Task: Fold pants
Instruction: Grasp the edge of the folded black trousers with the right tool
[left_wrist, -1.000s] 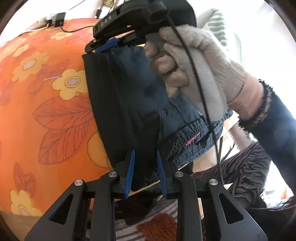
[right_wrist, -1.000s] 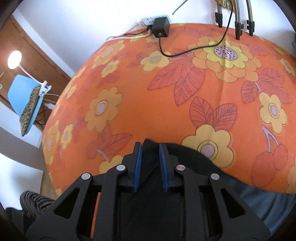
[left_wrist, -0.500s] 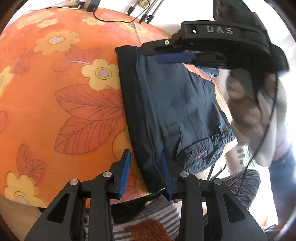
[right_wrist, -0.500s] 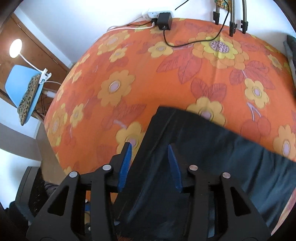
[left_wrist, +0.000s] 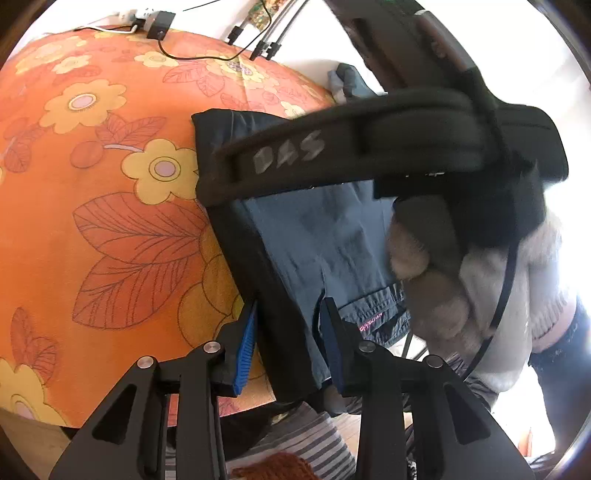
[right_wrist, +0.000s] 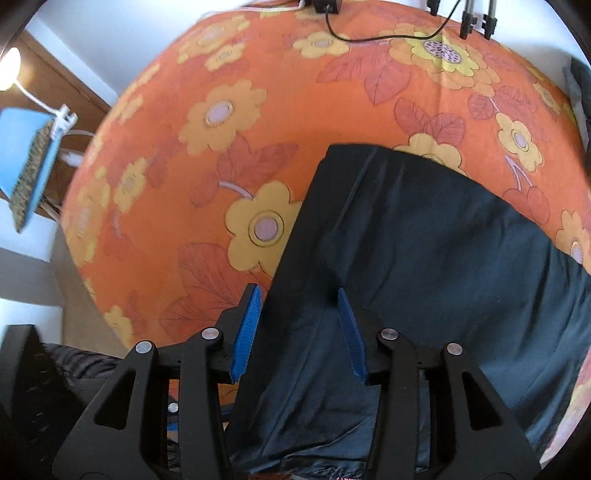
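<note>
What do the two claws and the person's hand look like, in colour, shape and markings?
Both claws, left claw and right claw, are black frames with silver screws and ribbed blue pads. The right one's body carries grey letters "DAS". A thin black cable runs past the hand, which wears a pale knitted glove.

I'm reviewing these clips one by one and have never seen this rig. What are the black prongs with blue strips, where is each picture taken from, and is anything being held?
No robot here: a person carries a handheld two-finger gripper in each hand, each with a fisheye camera looking along its fingers. The left camera shows the left gripper, plus the other tool, blurred, in a gloved hand. The right camera shows the right gripper. The blue strips are finger pads. Dark folded pants lie on an orange flowered tablecloth, their near end hanging over the edge. Both grippers are open above the pants; nothing is gripped.
</note>
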